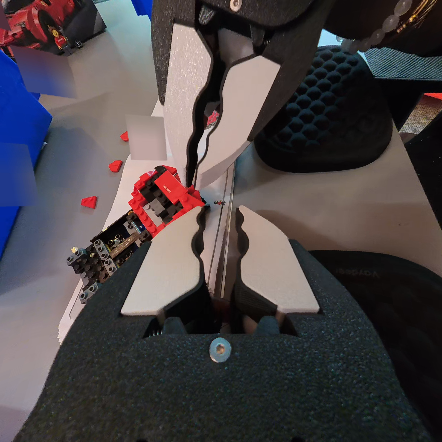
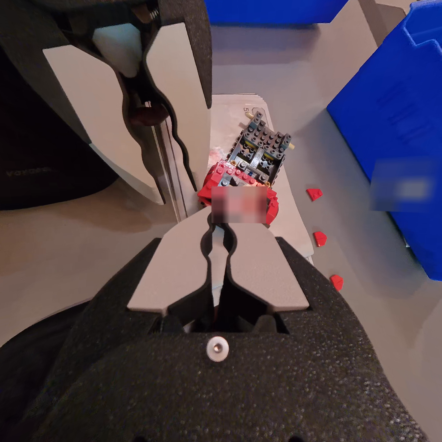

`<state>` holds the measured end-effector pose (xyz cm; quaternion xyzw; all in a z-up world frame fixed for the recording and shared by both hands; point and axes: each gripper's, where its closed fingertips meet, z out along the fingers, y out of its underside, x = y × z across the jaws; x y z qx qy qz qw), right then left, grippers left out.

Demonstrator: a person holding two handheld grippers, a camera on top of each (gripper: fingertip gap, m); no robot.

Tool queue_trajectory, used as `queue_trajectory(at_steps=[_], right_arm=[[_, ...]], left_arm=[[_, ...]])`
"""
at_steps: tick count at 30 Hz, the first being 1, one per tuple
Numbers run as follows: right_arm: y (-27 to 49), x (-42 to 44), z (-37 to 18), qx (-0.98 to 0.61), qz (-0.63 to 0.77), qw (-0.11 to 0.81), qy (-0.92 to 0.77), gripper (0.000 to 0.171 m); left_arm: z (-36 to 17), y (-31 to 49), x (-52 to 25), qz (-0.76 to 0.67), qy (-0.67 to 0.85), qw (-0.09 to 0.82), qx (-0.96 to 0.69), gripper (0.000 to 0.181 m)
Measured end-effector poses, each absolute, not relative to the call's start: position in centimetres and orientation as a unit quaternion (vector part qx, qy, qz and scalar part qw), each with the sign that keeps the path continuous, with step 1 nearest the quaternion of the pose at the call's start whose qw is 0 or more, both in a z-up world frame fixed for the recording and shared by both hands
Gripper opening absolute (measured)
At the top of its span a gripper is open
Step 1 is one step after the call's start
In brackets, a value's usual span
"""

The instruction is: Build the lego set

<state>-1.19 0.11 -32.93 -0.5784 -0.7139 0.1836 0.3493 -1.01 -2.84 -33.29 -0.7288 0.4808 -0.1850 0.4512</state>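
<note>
My left gripper [image 1: 220, 210] stands open, its left finger touching the red end of the half-built lego car [image 1: 153, 210]. My right gripper [image 2: 218, 223] is nearly closed at the car's red end; whether it pinches a brick, I cannot tell. The car lies on an instruction booklet [image 2: 294, 229] on the desk [image 1: 71, 323]. Three loose red pieces [image 2: 314, 193] lie beside the booklet's edge, before blue bins [image 2: 394, 114]. The writing I leave unread.

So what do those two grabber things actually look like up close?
Both match. The left gripper and right gripper each have a grainy black body with one silver screw in the middle. Each has two pale grey fingers with wavy black inner edges. A bracelet of clear beads hangs by the right one.
</note>
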Motion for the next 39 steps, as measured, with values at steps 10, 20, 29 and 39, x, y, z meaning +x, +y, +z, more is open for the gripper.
queue_trajectory(at_steps=[10,20,29,39], right_arm=[[0.9,-0.5,-32.2,-0.586,0.189,0.351,-0.705,0.003],[0.4,-0.6,-32.5,-0.582,0.195,0.346,-0.710,0.003],[-0.7,-1.3,-32.3,-0.573,0.206,0.363,-0.706,0.012],[-0.3,-1.7,-32.8,-0.570,0.172,0.380,-0.707,0.014]], left_arm=[[-33.1,-2.7,-0.9,-0.181,0.483,0.460,-0.723,0.024],[-33.1,-2.5,-0.7,-0.178,0.485,0.463,-0.720,0.024],[-33.1,-2.6,-0.7,-0.177,0.490,0.463,-0.717,0.024],[-32.9,-1.7,-2.3,-0.160,0.454,0.468,-0.741,0.029]])
